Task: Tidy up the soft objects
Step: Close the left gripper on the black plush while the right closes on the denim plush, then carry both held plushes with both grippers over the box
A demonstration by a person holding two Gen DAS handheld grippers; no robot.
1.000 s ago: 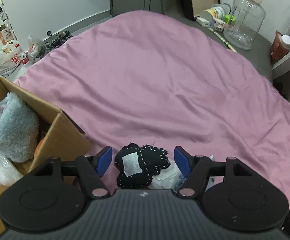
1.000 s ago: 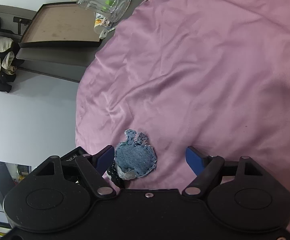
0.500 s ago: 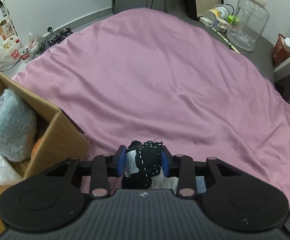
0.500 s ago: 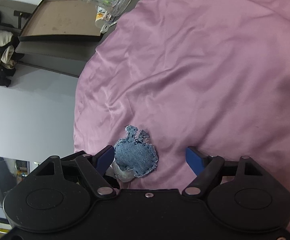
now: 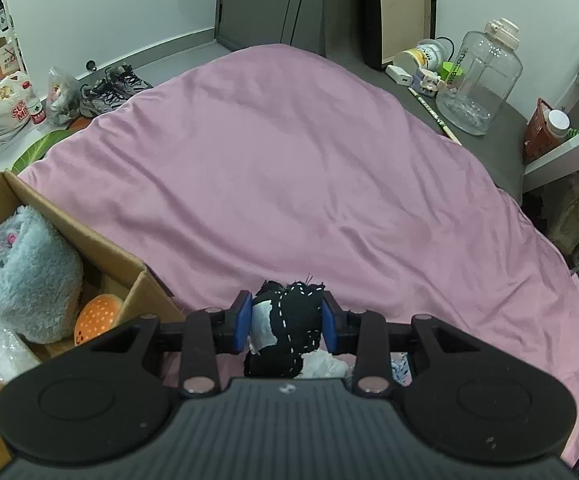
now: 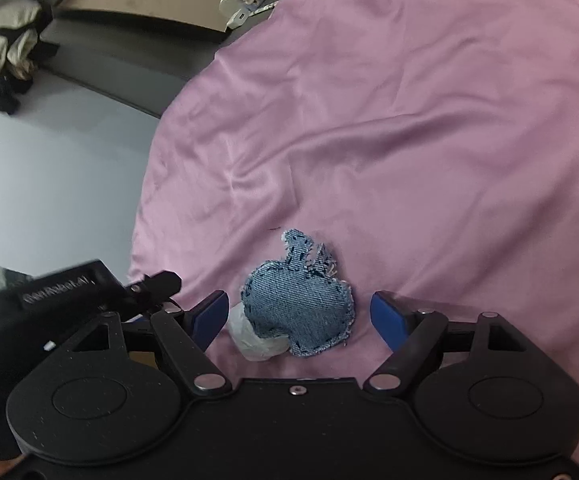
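1. The left gripper has its fingers clamped on a black stitched fabric toy above the pink bedsheet.
2. The right gripper fingers are closing around, not touching, a denim apple-shaped toy on the bedsheet.
3. A cardboard box holds plush toys.
4. The water jug's lettering is unreadable.

Black stitched pouch: lower end hidden behind the gripper body. White wad: partly covered by the denim pouch. Cardboard box: cut off at the left edge (contents partly seen). Left gripper's housing, in the right wrist view: blurred.
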